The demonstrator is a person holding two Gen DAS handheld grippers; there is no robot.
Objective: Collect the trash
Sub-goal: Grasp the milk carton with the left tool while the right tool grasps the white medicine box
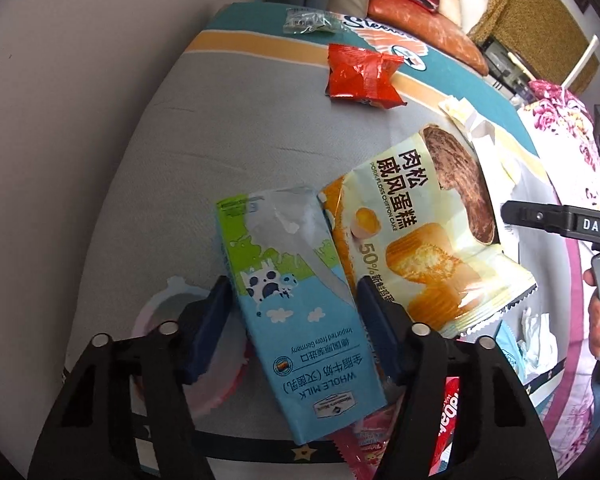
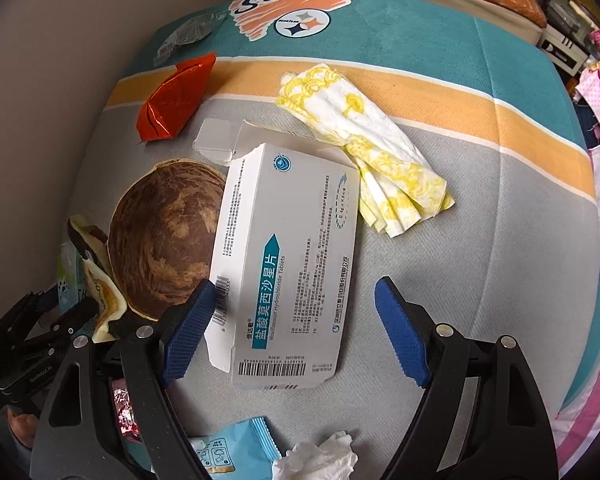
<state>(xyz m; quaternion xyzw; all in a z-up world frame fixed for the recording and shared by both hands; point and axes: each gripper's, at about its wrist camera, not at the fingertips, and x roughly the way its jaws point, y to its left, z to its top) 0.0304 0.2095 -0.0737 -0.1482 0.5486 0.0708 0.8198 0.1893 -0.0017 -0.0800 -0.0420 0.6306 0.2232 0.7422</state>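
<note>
Lying on a grey bedsheet with orange and teal bands, a flattened milk carton sits between the left gripper fingers, which are spread wide on either side, apparently without pressing it. Right of the far finger lies a cake wrapper; ahead, a red wrapper. The right gripper is spread wide around a white tablet box, gripping nothing; beyond its fingers, a yellow-patterned tissue pack. Cushions lie past the bed.
</note>
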